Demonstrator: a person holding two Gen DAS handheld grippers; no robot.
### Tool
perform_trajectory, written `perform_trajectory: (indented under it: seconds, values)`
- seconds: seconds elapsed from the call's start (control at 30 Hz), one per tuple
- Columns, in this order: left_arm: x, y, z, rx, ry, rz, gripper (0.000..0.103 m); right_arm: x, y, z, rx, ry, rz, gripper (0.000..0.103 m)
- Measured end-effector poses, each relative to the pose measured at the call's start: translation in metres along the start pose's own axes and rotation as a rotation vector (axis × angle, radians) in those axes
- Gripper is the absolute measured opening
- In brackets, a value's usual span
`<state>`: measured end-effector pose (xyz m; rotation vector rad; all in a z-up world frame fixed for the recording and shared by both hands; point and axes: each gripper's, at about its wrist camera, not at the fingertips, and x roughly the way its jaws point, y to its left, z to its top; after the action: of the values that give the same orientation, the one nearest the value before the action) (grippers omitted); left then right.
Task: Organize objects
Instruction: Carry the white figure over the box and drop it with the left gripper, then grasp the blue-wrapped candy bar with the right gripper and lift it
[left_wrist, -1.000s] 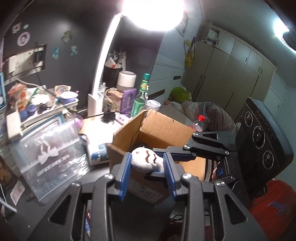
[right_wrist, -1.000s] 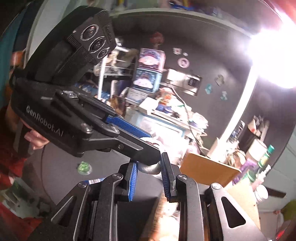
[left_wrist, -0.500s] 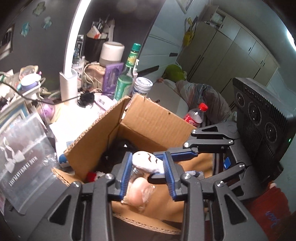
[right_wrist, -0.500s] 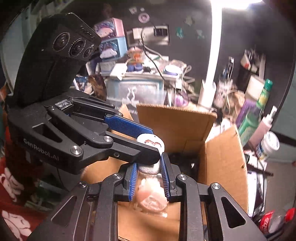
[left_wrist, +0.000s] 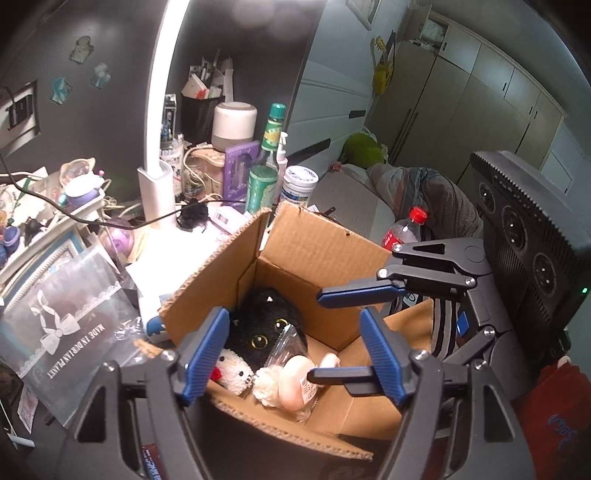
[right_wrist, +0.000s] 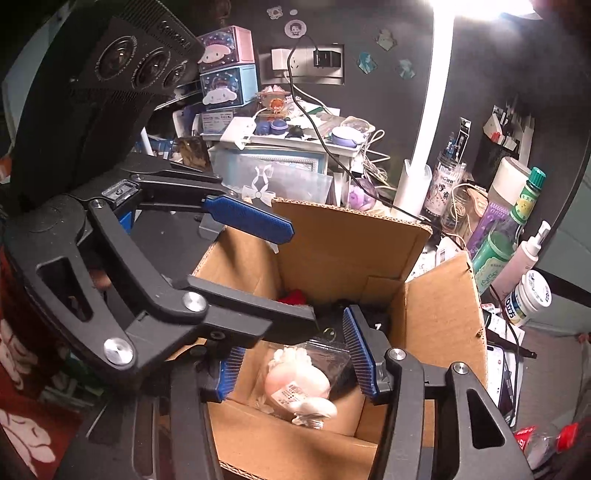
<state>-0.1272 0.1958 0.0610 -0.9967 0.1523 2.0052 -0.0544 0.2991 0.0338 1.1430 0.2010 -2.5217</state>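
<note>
An open cardboard box (left_wrist: 314, 251) sits on the cluttered desk; it also shows in the right wrist view (right_wrist: 351, 240). Inside lie a black plush cat (left_wrist: 266, 325), a white plush with a red bow (left_wrist: 232, 369) and a pink and white toy in a clear bag (left_wrist: 291, 376), which the right wrist view (right_wrist: 299, 384) shows too. My left gripper (left_wrist: 295, 354) is open and empty just above the box's near edge. My right gripper (right_wrist: 295, 358) is open and empty over the box, crossing the left one. The right gripper's fingers (left_wrist: 354, 295) reach in from the right in the left wrist view.
A white lamp stand (left_wrist: 155, 192), a green bottle (left_wrist: 264, 173), a white tub (left_wrist: 299, 184) and a purple case (left_wrist: 240, 166) stand behind the box. A clear bag with a bow print (left_wrist: 62, 317) lies left. A red-capped bottle (left_wrist: 402, 229) lies to the right.
Both grippers were shut on the bagged toy above the box. They lowered it in and opened; the toy now lies inside the box.
</note>
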Motion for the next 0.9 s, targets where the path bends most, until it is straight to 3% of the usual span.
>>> perform_trajectory:
  seconds: [0.17, 0.3, 0.5, 0.6, 0.77, 0.9]
  values:
    - [-0.040, 0.016, -0.011, -0.024, -0.080, 0.032, 0.077, -0.006, 0.010, 0.006, 0.001, -0.046, 0.029, 0.047]
    - [-0.075, 0.036, -0.033, -0.080, -0.145, 0.071, 0.081, -0.011, 0.041, 0.014, -0.056, -0.117, 0.089, 0.047]
    - [-0.118, 0.070, -0.086, -0.164, -0.230, 0.198, 0.081, 0.009, 0.100, 0.022, -0.141, -0.131, 0.202, 0.047]
    - [-0.125, 0.090, -0.120, -0.215, -0.256, 0.249, 0.083, 0.026, 0.134, 0.018, -0.207, -0.148, 0.213, 0.047]
    - [-0.122, 0.118, -0.176, -0.296, -0.226, 0.353, 0.083, 0.071, 0.168, 0.005, -0.212, -0.082, 0.317, 0.047]
    - [-0.114, 0.133, -0.218, -0.343, -0.190, 0.406, 0.083, 0.126, 0.177, -0.011, -0.149, 0.012, 0.297, 0.047]
